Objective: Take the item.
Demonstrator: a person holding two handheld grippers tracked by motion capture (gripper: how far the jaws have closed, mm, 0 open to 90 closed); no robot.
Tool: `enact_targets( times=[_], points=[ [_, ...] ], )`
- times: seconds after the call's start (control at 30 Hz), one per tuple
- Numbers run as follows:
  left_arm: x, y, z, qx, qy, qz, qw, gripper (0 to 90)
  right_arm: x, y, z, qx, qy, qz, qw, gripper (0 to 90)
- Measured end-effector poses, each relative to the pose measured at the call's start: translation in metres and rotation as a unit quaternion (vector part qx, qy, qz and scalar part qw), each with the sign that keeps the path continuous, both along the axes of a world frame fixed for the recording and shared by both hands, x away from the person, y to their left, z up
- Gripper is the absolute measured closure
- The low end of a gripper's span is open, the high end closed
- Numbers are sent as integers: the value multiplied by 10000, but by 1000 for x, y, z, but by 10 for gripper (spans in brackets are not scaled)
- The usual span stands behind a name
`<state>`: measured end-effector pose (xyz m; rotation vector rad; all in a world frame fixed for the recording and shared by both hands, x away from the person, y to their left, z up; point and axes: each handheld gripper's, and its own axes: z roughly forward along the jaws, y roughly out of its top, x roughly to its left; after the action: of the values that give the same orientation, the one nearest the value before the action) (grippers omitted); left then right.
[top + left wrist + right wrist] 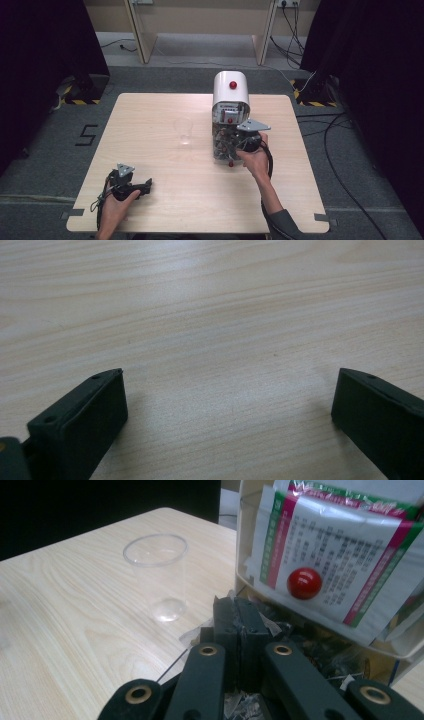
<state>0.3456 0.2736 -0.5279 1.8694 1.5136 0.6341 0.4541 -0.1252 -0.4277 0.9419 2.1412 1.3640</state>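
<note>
A white dispenser (pixel 230 90) with a red knob (pixel 233 84) stands right of the table's middle. Its clear front bin (pixel 250 540) holds printed sachets (pixel 340 555) behind a red ball (pixel 304 583). A person's hand holds my right gripper (pixel 238 145) against the bin's lower front. In the right gripper view my right gripper (pixel 239 625) has its jaws pressed together among crinkled clear sachets, seemingly on the edge of one. A clear plastic cup (pixel 184 131) (pixel 156 575) stands upright to the left of the dispenser. My left gripper (pixel 142 187) (pixel 227 390) rests open on the bare wood at the front left.
The wooden table (pixel 150 115) is bare around the cup and along its left half. Cables (pixel 330 145) trail over the grey floor to the right. Dark curtains hang on both sides, and wooden furniture legs (pixel 142 35) stand behind the table.
</note>
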Motion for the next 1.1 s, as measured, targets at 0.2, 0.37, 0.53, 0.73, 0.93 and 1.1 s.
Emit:
enact_targets(
  times=[0.2,0.37,0.53,0.73,0.93,1.1],
  points=[
    [0,0,0,-1,-2,2,10000,9,-2,-2,6,74,-79,18,9999,900],
    [0,0,0,1,-1,1,10000,9,-2,-1,9,108,-112,43,9999,900],
    [0,0,0,0,-1,2,10000,9,-2,3,14,121,-174,86,9997,900],
    [0,0,0,1,-1,2,10000,9,-2,10,22,153,-236,187,9994,900],
    [0,0,0,-10,-10,10,10000,10,-1,26,33,154,-360,362,9986,900],
    [0,0,0,-11,-10,10,10000,10,2,42,40,115,-427,472,9979,900]
  ],
)
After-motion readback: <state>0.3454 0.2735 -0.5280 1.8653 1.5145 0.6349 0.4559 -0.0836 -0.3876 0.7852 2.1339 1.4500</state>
